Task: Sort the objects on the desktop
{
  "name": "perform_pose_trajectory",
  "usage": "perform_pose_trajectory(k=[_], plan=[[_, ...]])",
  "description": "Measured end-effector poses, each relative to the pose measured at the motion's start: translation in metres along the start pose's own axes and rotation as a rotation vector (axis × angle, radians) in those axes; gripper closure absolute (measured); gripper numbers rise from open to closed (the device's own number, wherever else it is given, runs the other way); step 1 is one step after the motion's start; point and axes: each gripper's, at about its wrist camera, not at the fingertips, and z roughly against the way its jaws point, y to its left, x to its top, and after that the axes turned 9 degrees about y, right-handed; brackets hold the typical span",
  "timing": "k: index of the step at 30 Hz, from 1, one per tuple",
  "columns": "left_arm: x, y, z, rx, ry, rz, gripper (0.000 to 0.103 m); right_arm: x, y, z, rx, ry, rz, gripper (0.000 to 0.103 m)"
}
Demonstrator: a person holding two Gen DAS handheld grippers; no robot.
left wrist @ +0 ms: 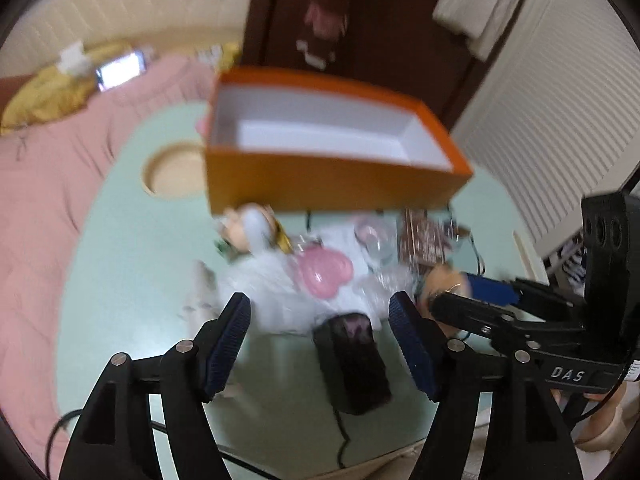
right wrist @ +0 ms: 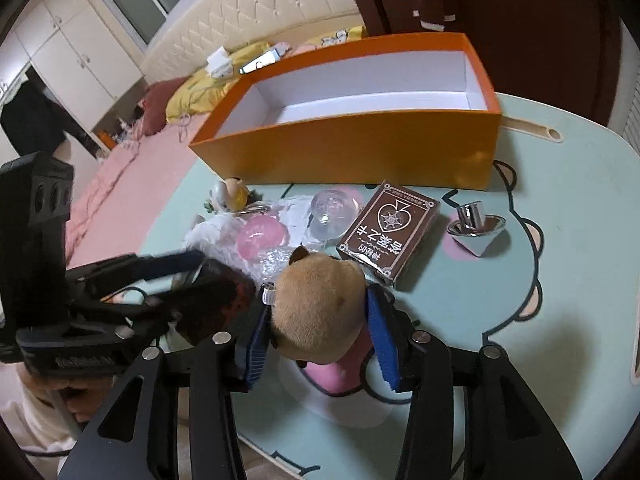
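An empty orange box with a white inside stands at the back of the mint-green table. My right gripper stands over a tan plush toy. Its blue pads lie close along both sides of the toy's head without squeezing it. My left gripper is open above a dark oblong object, which is blurred and lies lower between the fingers. In the right wrist view the left gripper hangs just left of the plush.
Between the grippers and the box lie a brown card pack, a silver spinning top, a clear ball, a pink disc, a small figurine and crinkled white plastic. A pink bed borders the table's left.
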Motion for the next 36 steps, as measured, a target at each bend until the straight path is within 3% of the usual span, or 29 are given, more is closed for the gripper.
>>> perform_pose_trajectory(k=[4,7,10,17,20,23,27,31,36], plan=[[-0.001,0.019,0.018,-0.001,-0.103,0.034,0.025,-0.006,0.004,0.022,0.011,-0.097,-0.001,0.036],[-0.014,0.025,0.027,0.017,-0.183,0.074,0.022,-0.010,0.009,0.036,0.000,-0.161,0.011,0.034],[-0.029,0.037,0.035,0.071,-0.238,0.090,0.017,-0.014,0.013,0.041,-0.022,-0.152,0.022,0.034],[-0.058,0.036,0.012,0.128,-0.124,0.054,0.017,-0.035,0.023,0.026,-0.182,-0.067,0.050,0.034],[-0.061,0.033,-0.002,0.178,-0.070,0.035,0.017,-0.037,0.013,0.018,-0.218,-0.030,0.008,0.034],[-0.061,0.027,-0.016,0.220,-0.025,0.006,0.017,-0.037,-0.001,0.002,-0.326,0.057,-0.058,0.034],[-0.061,0.023,-0.031,0.286,0.009,-0.007,0.016,-0.039,-0.003,-0.002,-0.418,0.068,-0.054,0.034],[-0.062,0.030,-0.035,0.327,-0.013,0.020,0.000,-0.037,-0.013,-0.005,-0.440,0.070,-0.082,0.015],[-0.063,0.036,-0.035,0.336,-0.038,0.042,0.000,-0.037,-0.022,-0.007,-0.447,0.070,-0.106,0.004]])
